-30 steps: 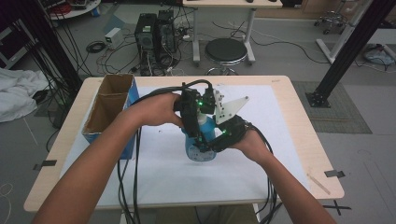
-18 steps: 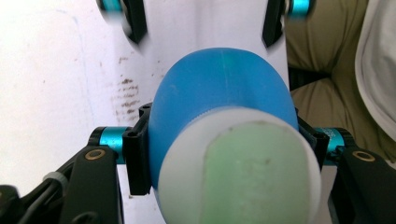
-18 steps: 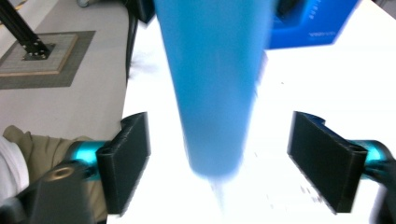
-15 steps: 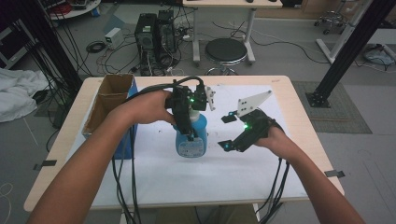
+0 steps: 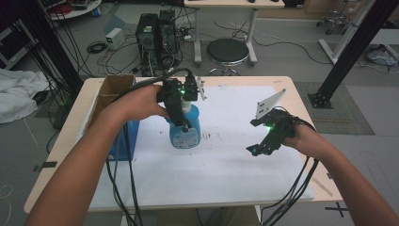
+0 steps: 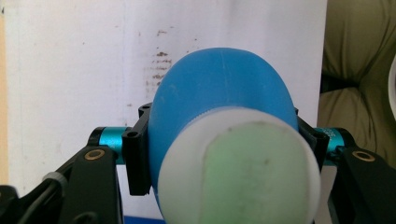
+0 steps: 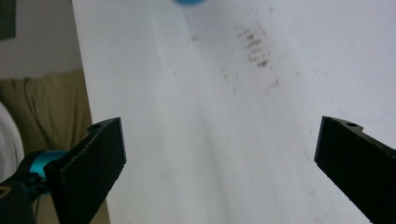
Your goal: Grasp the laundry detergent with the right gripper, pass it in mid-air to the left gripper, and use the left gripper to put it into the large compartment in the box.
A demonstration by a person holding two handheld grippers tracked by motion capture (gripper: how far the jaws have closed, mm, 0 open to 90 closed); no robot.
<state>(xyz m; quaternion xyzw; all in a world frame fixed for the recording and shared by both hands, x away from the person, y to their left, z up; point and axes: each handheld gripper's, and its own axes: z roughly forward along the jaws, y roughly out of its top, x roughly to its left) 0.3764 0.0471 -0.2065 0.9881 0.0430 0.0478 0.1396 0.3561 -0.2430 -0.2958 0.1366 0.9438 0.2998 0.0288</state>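
Observation:
A blue bottle [image 5: 187, 135] with a white cap [image 6: 243, 172] hangs just over the white sheet [image 5: 226, 169], left of the table's middle. My left gripper [image 5: 184, 124] is shut on it from above. In the left gripper view the bottle [image 6: 219, 88] sits between the black jaws, which press on both of its sides. My right gripper [image 5: 256, 137] hovers to the right of the bottle and well apart from it. Its jaws have just been opening and now stand wide, with only paper showing between them in the right gripper view [image 7: 219, 163].
An open cardboard box [image 5: 113, 89] with a blue side stands at the table's left edge. Faint dark smudges [image 5: 211, 136] mark the sheet beside the bottle. Cables trail from both grippers over the near table edge [image 5: 188, 209].
My right gripper has left the bottle, swung out to the right and opened. My left gripper has carried the bottle slightly left and away from me.

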